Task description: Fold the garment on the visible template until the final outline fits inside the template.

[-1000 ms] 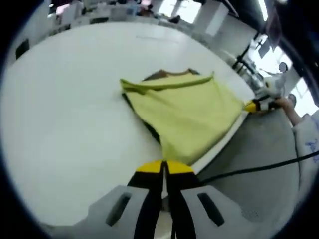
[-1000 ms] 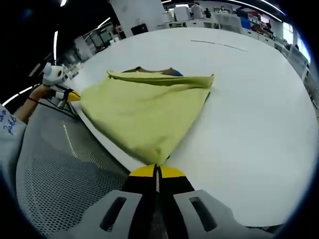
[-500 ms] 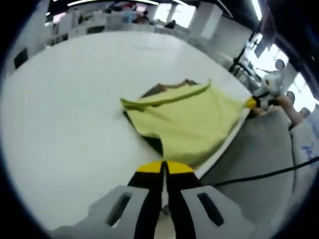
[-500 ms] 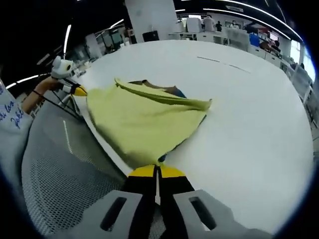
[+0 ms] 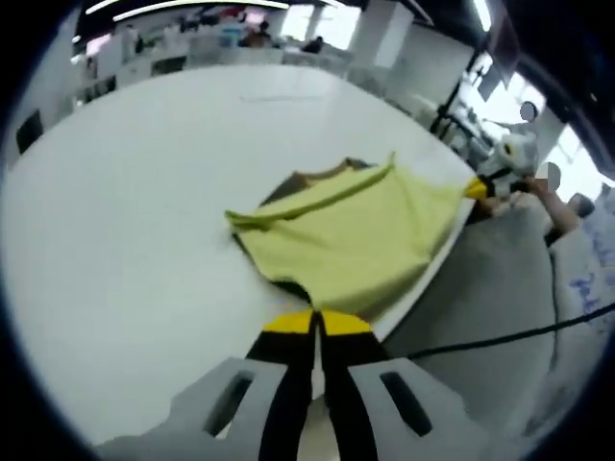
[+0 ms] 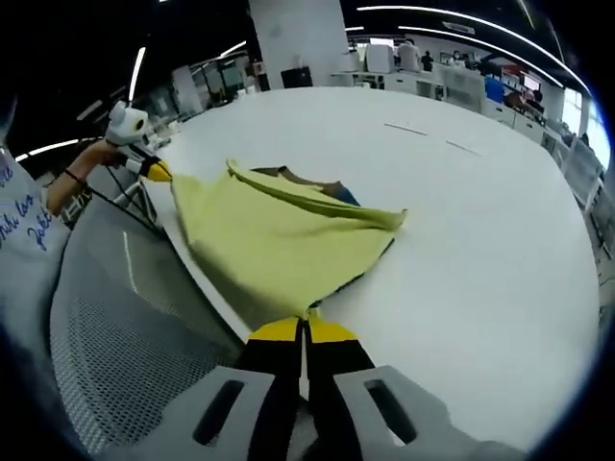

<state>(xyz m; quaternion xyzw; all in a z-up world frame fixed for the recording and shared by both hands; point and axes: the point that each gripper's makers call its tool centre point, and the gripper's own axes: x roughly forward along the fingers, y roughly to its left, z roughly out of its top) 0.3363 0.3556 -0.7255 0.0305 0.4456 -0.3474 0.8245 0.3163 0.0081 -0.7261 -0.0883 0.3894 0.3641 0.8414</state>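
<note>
A yellow garment (image 5: pixel 351 235) lies on the white table (image 5: pixel 125 192), its near edge lifted off the surface. A brown and dark template (image 5: pixel 303 180) peeks out at its far side and under its left edge. My left gripper (image 5: pixel 315 323) is shut on one near corner. In the right gripper view the same garment (image 6: pixel 274 240) spreads ahead, with my right gripper (image 6: pixel 305 327) shut on the other near corner. Each gripper also appears in the other's view: the right gripper (image 5: pixel 480 185) at the garment's right tip, the left gripper (image 6: pixel 156 172) at its left tip.
Grey mesh fabric (image 6: pixel 125 336) lies beside the table edge below the garment, seen also as grey fabric (image 5: pixel 490 298) with a black cable (image 5: pixel 500 331) across it. A person's hand (image 5: pixel 540 188) and white sleeve (image 6: pixel 24 230) hold the grippers. Desks stand far behind.
Both grippers have carried the held corners upward and forward over the table; the garment's near edge has risen and its visible span has shortened. Both views have shifted with the hands.
</note>
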